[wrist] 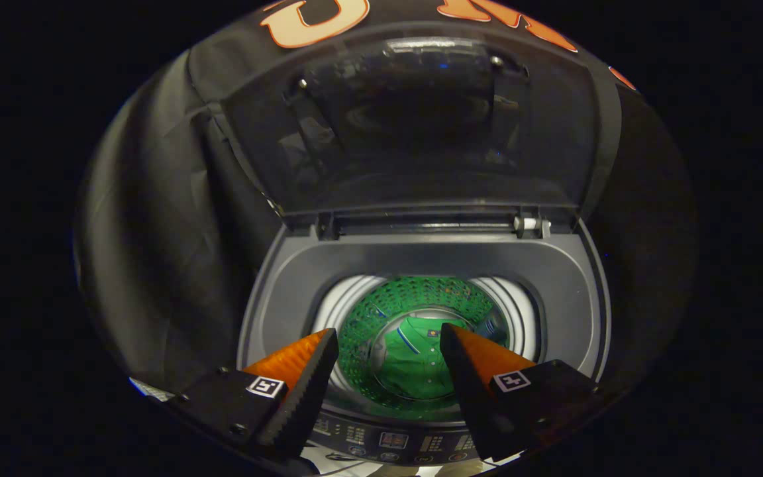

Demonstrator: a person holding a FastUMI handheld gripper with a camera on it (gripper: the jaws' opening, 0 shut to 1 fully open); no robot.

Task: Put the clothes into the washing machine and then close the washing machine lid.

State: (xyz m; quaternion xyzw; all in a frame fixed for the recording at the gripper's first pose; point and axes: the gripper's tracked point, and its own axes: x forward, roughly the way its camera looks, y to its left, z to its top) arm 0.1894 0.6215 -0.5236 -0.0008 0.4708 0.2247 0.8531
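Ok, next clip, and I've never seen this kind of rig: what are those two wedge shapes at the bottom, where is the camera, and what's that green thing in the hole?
The camera rides on a hand-held claw and looks forward along its two fingers; those are the wedges you see. A person carries it, no robot arm. The fingers stand apart and hold nothing.

Below and ahead of them is a top-loading washing machine, seen from above. Its see-through lid is raised and leans back toward the booth's dark cloth wall. The round opening is the drum. At its bottom, showing between the fingers, lies a green garment with a collar. The drum's wall reflects its green. The button panel sits nearest the camera.

So the clothes are in; the lid is still open.
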